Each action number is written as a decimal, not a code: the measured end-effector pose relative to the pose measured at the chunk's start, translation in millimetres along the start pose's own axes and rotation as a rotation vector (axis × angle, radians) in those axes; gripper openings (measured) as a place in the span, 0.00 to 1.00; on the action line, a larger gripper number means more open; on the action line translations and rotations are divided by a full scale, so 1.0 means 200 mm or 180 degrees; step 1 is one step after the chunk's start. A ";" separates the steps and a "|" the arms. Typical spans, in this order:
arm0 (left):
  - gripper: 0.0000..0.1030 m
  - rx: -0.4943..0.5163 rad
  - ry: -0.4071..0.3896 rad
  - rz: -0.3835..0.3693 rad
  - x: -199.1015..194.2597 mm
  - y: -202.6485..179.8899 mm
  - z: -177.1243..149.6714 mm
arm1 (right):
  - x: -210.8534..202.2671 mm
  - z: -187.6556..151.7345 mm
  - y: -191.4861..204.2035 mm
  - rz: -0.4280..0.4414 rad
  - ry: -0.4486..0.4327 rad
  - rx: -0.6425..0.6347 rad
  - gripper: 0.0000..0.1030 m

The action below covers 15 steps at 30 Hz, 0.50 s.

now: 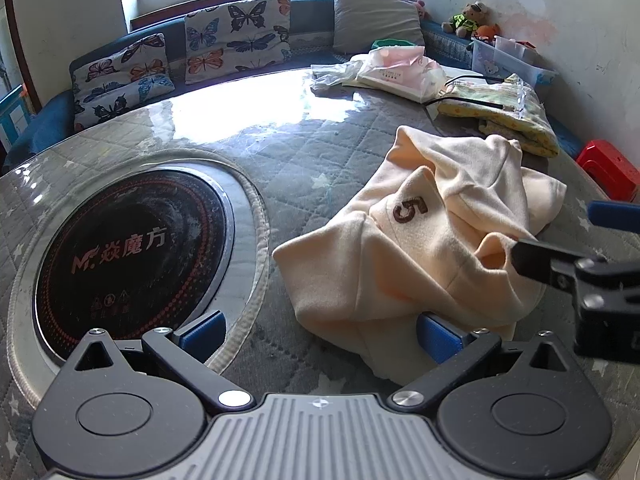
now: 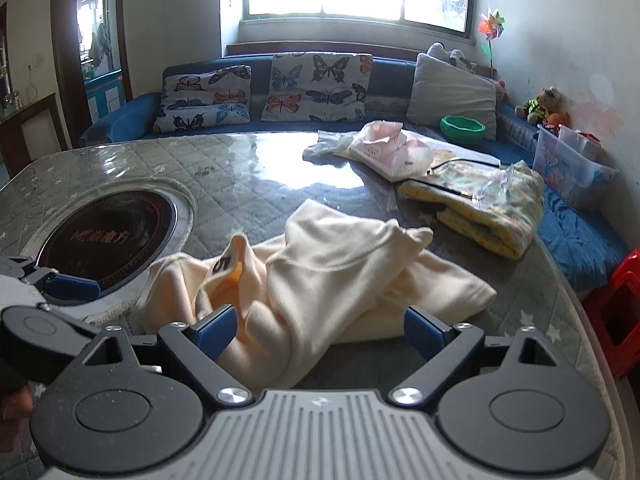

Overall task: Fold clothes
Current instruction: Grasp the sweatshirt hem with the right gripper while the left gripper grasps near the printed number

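A cream top [image 1: 424, 248] with a brown number 5 [image 1: 410, 210] lies in a crumpled heap on the round table [image 1: 248, 152], which has a grey quilted cover under a shiny clear sheet. The left gripper [image 1: 320, 334] sits low over the near edge of the table with its blue pads wide apart; one pad is just beside the near edge of the top, the other is over the rim of the black cooker plate [image 1: 132, 248] set into the table. The right gripper [image 2: 320, 330] also has its pads wide apart, and a fold of the cream top lies between them, but the pads do not squeeze it. From the left camera, the right gripper's dark finger reaches over the right side of the top. Behind the top lies a folded yellow blanket [image 2: 480, 204] with a black cable across it, and next to it some plastic bags [image 2: 384, 148]. Farther back is a blue sofa [image 2: 392, 76] with butterfly cushions [image 2: 320, 86], a grey cushion [image 2: 452, 92], a green bowl [image 2: 462, 128] and a teddy bear [image 2: 542, 104]. A red stool [image 2: 616, 312] stands by the table on the right.
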<state>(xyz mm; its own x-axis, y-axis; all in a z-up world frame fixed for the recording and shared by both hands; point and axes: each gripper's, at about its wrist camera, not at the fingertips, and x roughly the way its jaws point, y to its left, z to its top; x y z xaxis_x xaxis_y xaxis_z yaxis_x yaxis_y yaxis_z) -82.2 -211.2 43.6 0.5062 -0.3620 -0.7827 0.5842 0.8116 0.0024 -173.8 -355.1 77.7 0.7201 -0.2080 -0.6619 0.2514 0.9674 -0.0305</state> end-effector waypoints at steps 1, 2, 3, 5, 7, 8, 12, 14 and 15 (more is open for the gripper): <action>1.00 0.0006 -0.0014 -0.0012 0.00 0.00 0.00 | 0.01 0.01 0.00 -0.0002 -0.0011 -0.0008 0.88; 0.99 0.0013 -0.0026 -0.0021 0.00 0.00 0.01 | 0.02 0.03 0.00 -0.0003 -0.0025 -0.0013 0.88; 0.99 0.0017 -0.0035 -0.0032 0.00 0.00 0.02 | 0.03 0.04 0.00 -0.0006 -0.0037 -0.0017 0.86; 0.97 0.0007 -0.0041 -0.0062 0.00 0.01 0.03 | 0.06 0.08 -0.01 -0.0019 -0.0068 -0.0041 0.85; 0.92 -0.0009 -0.0045 -0.0098 0.00 0.03 0.04 | 0.08 0.11 -0.01 -0.0037 -0.0089 -0.0058 0.84; 0.91 -0.0017 -0.0046 -0.0121 0.00 0.03 0.05 | 0.09 0.12 -0.01 -0.0042 -0.0095 -0.0064 0.83; 0.82 -0.0048 -0.0060 -0.0222 0.00 0.05 0.07 | 0.17 0.18 -0.02 -0.0047 -0.0088 -0.0105 0.78; 0.79 -0.0053 -0.0071 -0.0280 0.00 0.06 0.07 | 0.21 0.21 -0.02 -0.0042 -0.0079 -0.0126 0.77; 0.76 -0.0049 -0.0073 -0.0310 0.00 0.06 0.08 | 0.22 0.22 -0.03 -0.0036 -0.0075 -0.0133 0.76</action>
<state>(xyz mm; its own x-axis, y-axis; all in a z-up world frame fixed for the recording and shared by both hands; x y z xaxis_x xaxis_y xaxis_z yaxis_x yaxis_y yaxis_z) -65.4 -209.5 52.8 0.4619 -0.4499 -0.7643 0.6217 0.7789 -0.0828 -114.8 -375.7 80.4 0.7325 -0.2219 -0.6435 0.2327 0.9700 -0.0696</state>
